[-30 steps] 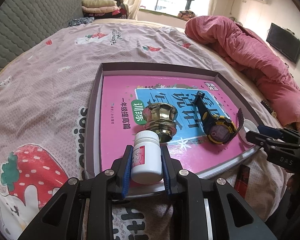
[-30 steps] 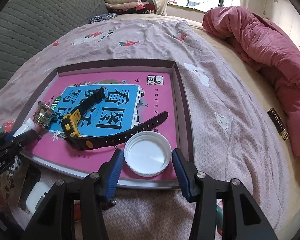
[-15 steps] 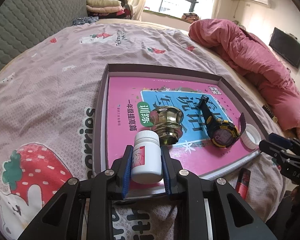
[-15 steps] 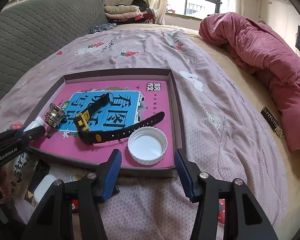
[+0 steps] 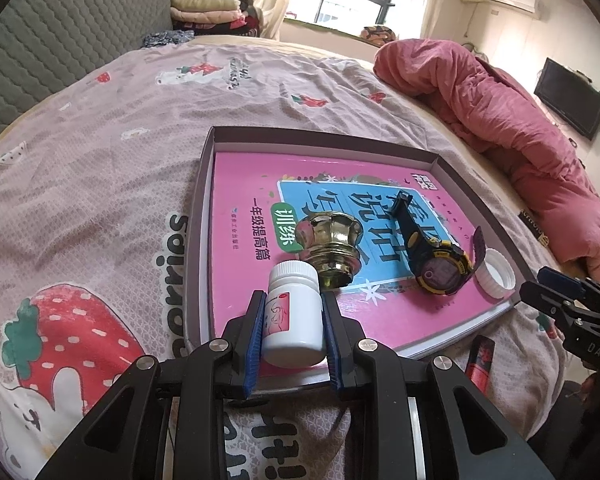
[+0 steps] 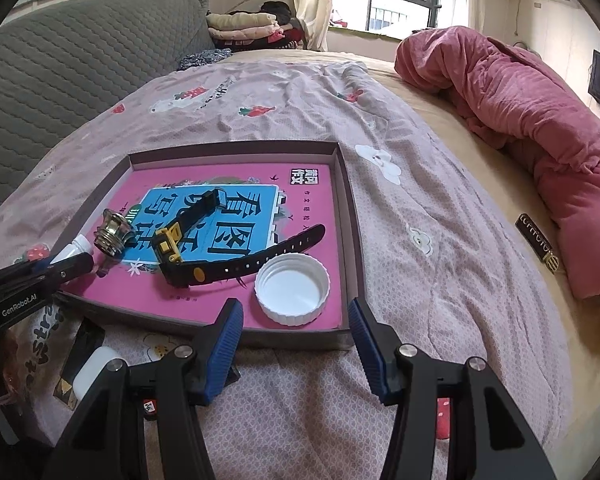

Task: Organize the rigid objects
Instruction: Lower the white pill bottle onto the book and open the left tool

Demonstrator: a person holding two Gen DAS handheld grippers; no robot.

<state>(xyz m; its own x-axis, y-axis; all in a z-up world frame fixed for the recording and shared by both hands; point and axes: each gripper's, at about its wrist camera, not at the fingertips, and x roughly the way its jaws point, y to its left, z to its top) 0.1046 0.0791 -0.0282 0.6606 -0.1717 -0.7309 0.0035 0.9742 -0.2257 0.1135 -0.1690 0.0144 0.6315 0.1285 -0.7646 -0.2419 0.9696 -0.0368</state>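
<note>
My left gripper [image 5: 292, 300] is shut on an upright white pill bottle [image 5: 294, 320], held over the near edge of a shallow purple tray [image 5: 204, 200]. A pink book lines the tray. On it lie a brass knob [image 5: 332, 248], a black and yellow watch [image 5: 440, 268] and an upturned white cap [image 5: 496, 274]. In the right wrist view my right gripper [image 6: 294, 312] stands open just short of the tray's [image 6: 346, 208] near wall. The white cap [image 6: 292, 288] lies beyond its fingertips, untouched. The watch [image 6: 180, 248] and the knob [image 6: 112, 234] lie further left.
The tray sits on a pink strawberry-print bedspread. A bunched red quilt [image 6: 520, 112] fills the right side and a grey quilted headboard [image 6: 60, 80] the left. A small black label [image 6: 538, 246] lies on the bed. A white container [image 6: 96, 364] and dark packets lie near the front edge.
My right gripper has drawn back from the white cap, which stays in the tray, and its jaws stand a little wider. The left gripper still holds the bottle in place.
</note>
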